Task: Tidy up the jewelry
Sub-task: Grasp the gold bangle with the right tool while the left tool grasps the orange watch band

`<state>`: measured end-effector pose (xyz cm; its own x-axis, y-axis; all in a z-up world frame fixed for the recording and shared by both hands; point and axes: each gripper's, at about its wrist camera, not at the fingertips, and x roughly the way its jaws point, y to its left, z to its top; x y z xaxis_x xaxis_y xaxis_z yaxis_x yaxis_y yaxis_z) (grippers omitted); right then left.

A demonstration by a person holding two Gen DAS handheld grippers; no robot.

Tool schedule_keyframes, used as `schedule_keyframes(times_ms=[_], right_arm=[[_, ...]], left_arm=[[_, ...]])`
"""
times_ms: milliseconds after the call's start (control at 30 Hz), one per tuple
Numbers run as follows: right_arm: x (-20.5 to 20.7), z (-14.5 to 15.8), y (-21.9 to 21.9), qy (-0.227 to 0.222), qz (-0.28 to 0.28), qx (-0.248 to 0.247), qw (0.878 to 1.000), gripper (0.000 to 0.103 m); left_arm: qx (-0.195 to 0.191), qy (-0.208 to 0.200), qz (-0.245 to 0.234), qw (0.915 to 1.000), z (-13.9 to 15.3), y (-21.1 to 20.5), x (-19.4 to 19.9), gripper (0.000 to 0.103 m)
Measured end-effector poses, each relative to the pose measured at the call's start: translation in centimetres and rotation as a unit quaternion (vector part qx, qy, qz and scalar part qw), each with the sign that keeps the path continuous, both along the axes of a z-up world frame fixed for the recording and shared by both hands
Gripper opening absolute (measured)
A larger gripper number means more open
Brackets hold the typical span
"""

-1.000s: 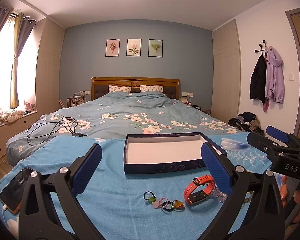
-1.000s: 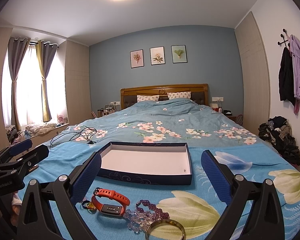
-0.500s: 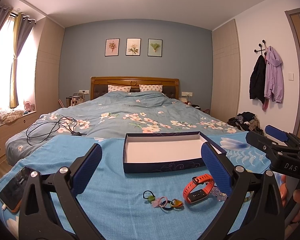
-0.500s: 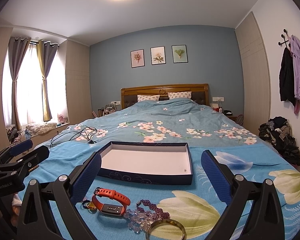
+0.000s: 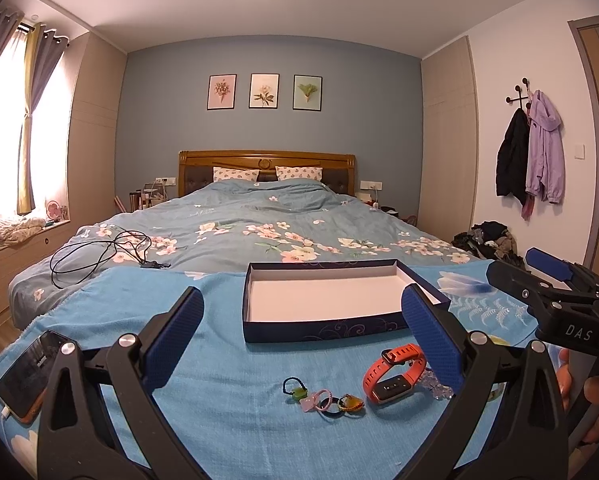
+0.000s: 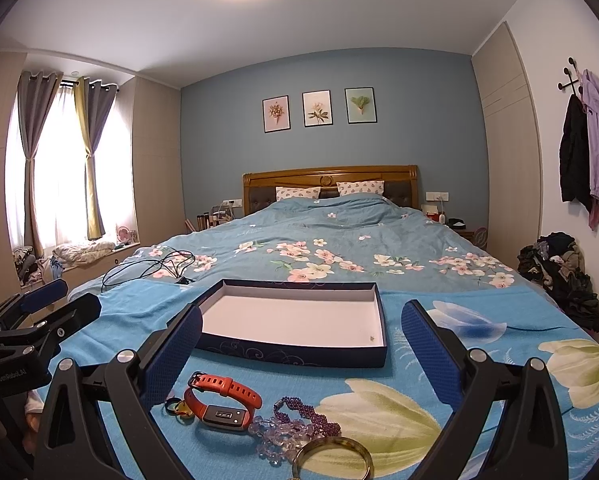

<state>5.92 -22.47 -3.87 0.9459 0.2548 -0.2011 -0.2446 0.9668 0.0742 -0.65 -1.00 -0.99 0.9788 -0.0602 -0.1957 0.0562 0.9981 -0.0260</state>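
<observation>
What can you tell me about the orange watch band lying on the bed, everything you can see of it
The orange watch band looks like a rubbery fitness tracker: a ridged orange strap buckled into a closed loop, with a dark rectangular screen face in a grey case. It lies on its side on the blue blanket, screen toward the cameras, just in front of the open navy box and outside it. A clear bead bracelet lies against its right end, and small rings sit close by its left. Neither gripper touches it.
</observation>
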Motion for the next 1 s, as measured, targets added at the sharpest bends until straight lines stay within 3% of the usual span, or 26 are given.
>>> schedule_keyframes(times_ms=[433, 567, 733, 800, 867, 900, 1000], right_arm=[[0.3, -0.2, -0.4, 0.019, 0.008, 0.001, 1.0, 0.096], [0.9, -0.7, -1.3, 0.051, 0.018, -0.002, 0.999, 0.096], [1.9, -2.3, -3.3, 0.122, 0.018, -0.019, 0.992, 0.096], [2.3, -3.3, -4.3, 0.152, 0.019, -0.024, 0.988, 0.09], [2.8, -4.3, -4.9, 0.191, 0.03, -0.028, 0.981, 0.074], [3.0, -4.7, -5.0, 0.205, 0.034, -0.03, 0.978, 0.071], [3.4, -6.2, -4.9, 0.245, 0.054, -0.041, 0.967, 0.057]], left_arm=[[0.003, 0.027, -0.025, 0.9993, -0.5, -0.1, 1.1, 0.097], [0.013, 0.061, -0.054, 0.9966, -1.2, -0.7, 2.6, 0.097], [0.007, 0.13, -0.102, 0.9862, -2.8, -1.2, 5.6, 0.097], [0.007, 0.147, -0.112, 0.9827, -3.5, -1.3, 6.7, 0.097], [0.008, 0.161, -0.122, 0.9794, -4.0, -1.6, 7.7, 0.097], [0.009, 0.167, -0.126, 0.9778, -4.5, -1.9, 8.1, 0.095], [0.013, 0.191, -0.144, 0.9707, -5.5, -2.5, 9.6, 0.085]])
